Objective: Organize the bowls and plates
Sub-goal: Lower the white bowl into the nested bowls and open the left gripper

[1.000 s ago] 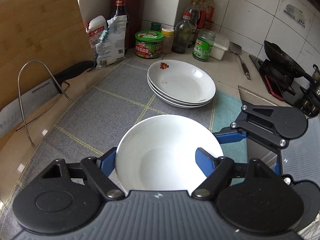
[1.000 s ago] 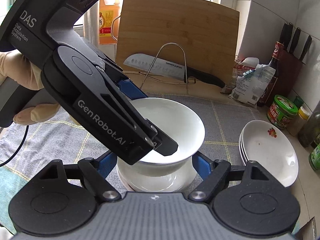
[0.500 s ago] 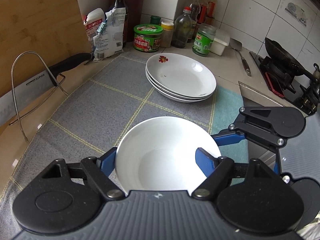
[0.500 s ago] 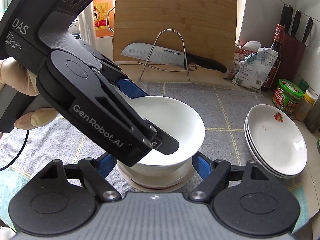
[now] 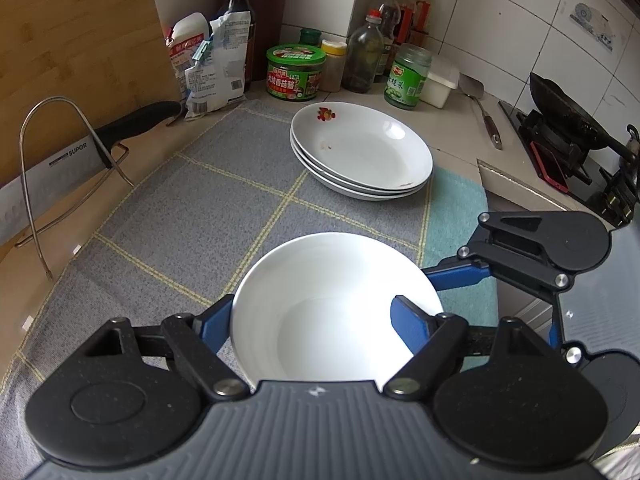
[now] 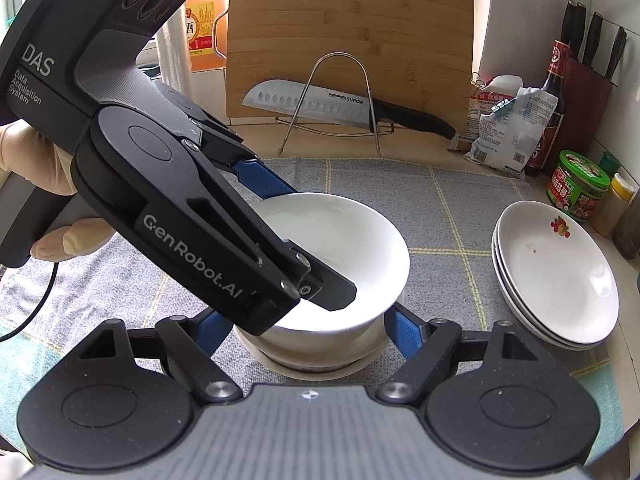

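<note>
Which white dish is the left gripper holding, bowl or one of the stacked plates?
The bowl: left gripper straddles its rim. The stacked plates sit untouched farther back.

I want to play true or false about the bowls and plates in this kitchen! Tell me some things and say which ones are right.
1. The left hand-held gripper pinches the rim of a white bowl. True.
2. The white bowl sits alone on the cloth. False: the right wrist view shows it resting in another dish beneath it.
3. The stack of plates has a red flower mark on the top plate. True.
4. The knife lies inside the bowl. False: it rests in a wire rack in front of the cutting board.
5. The right hand-held gripper is clamped on the plates. False: its fingers stand open on either side of the bowl stack.
</note>
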The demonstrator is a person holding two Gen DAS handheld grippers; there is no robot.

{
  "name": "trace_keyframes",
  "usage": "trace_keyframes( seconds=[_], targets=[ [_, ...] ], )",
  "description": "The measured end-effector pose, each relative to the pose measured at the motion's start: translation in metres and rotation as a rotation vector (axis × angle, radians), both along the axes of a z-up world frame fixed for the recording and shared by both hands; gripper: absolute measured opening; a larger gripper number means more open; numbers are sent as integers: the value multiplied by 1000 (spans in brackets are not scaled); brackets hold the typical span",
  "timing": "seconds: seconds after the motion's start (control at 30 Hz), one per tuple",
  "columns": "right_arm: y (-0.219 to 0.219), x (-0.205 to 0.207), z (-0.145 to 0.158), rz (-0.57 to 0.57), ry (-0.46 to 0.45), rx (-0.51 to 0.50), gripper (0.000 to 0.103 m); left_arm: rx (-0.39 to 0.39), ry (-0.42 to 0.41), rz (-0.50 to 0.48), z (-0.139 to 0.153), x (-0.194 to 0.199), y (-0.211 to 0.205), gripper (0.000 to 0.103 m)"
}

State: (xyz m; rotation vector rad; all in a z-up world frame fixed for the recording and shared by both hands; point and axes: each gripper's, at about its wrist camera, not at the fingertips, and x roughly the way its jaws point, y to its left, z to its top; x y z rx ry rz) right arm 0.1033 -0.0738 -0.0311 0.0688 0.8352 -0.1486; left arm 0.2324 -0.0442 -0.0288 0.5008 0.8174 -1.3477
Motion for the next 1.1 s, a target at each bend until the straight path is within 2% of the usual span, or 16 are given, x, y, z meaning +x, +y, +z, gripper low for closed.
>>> trace_keyframes(
  seconds=[0.47,0.6,0.63,0.67,0.83,0.9,1.1],
  targets=[
    [-1,0,0,-3,-3,0,86,-6,5,1,-2,1,0,82],
    [0,-1,-2,-6,-5,-16,95,-22,-11,4,-1,1,1,86],
    [0,-2,-1,-6,-19,-14,102,-28,-10,9,0,2,2,87],
    [0,-4,2,-5,-34,-9,103,-37,-8,15,2,3,4,89],
    [-4,-7,7,-12,-52,-15,103,-87,-26,65,12,7,19,91],
    [-6,-10,6,-12,-56,-9,103,-115,-31,90,16,8,29,96],
    [-6,-21,2,-4,-63,1,103,-150,-33,155,13,4,60,97]
  ],
)
